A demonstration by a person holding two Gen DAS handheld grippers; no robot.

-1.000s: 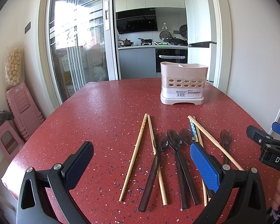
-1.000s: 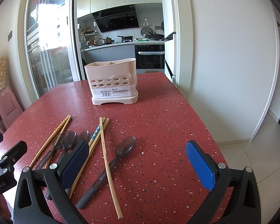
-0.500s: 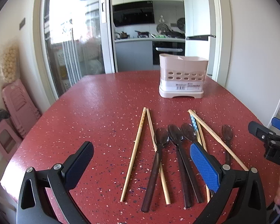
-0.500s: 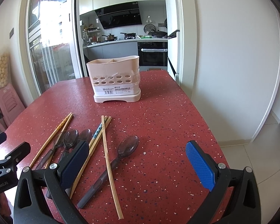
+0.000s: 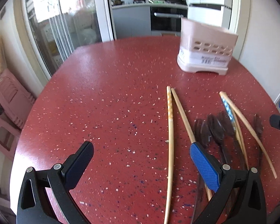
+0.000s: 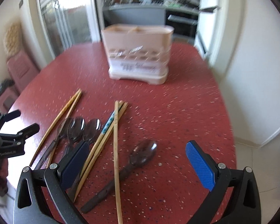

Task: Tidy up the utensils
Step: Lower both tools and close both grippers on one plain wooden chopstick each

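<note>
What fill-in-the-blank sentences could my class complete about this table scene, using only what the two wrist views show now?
1. The pink utensil holder stands on a speckled ____ table.
2. The lone dark spoon lies between the fingers of the ____ tool.
3. Both the left tool and the right one have their jaws ____.
4. One chopstick bears a ____ pattern.

Missing words: red; right; open; blue

Items on the red speckled table (image 6: pixel 186 112): one pink utensil holder (image 6: pixel 138 56); four dark translucent spoons (image 6: pixel 138 156); five chopsticks, four plain wooden (image 6: pixel 116 149) and one with a blue patterned end (image 6: pixel 108 123); two open grippers in view.
</note>
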